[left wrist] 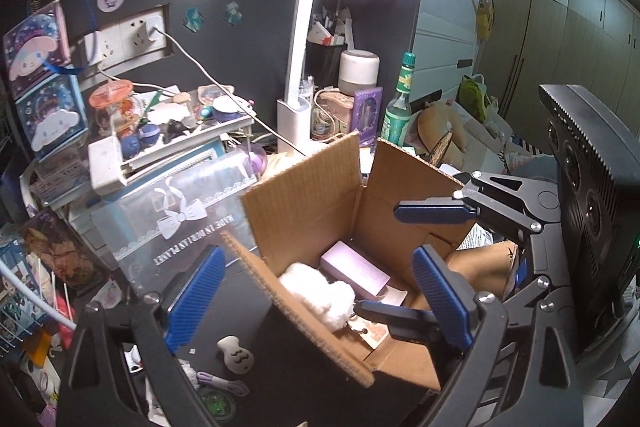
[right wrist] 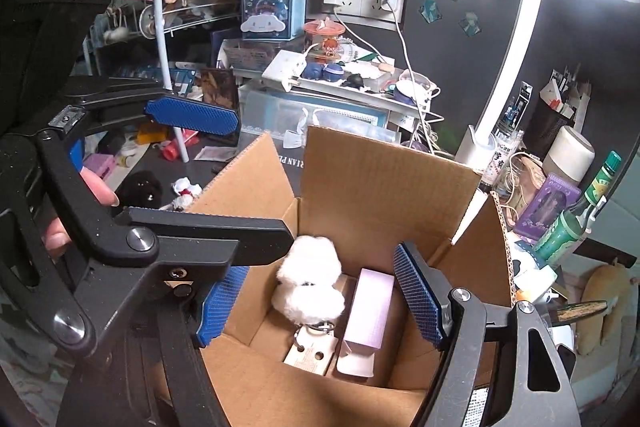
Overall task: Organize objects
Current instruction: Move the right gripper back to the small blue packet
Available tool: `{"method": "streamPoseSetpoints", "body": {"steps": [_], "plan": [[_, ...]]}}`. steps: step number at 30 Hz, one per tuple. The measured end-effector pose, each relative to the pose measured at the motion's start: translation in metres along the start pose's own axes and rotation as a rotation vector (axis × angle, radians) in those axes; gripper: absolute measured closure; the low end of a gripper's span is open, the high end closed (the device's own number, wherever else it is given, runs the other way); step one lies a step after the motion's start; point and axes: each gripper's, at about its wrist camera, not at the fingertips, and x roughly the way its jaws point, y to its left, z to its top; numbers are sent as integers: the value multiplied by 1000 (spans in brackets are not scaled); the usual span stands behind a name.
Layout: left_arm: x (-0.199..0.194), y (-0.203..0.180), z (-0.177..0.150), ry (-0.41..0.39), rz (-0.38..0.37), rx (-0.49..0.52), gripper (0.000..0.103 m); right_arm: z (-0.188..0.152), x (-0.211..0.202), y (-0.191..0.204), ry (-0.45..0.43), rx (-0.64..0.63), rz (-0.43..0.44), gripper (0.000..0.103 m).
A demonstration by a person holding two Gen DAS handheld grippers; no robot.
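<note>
An open cardboard box (left wrist: 304,211) (right wrist: 360,179) stands on the dark desk. Inside lie a white fluffy plush keychain (left wrist: 320,293) (right wrist: 310,283), a pale purple box (left wrist: 354,269) (right wrist: 368,307) and a tan card tag (right wrist: 310,351). My left gripper (left wrist: 320,299) is open, its fingers straddling the box's near wall. My right gripper (right wrist: 320,301) is open and empty above the box's inside; it also shows in the left wrist view (left wrist: 404,263), reaching in from the right.
A white desk lamp (left wrist: 300,75), a green bottle (left wrist: 400,103) and a black pen holder (right wrist: 552,119) stand behind the box. A clear storage box (left wrist: 172,211) with a cluttered tray stands to the left. Small items (left wrist: 236,355) lie on the desk beside the box.
</note>
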Motion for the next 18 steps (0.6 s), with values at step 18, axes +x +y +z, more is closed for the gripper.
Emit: {"method": "streamPoseSetpoints", "body": {"steps": [18], "plan": [[-104, 139, -135, -44, 280, -287, 8, 30, 17, 147, -71, -196, 371, 31]]}}
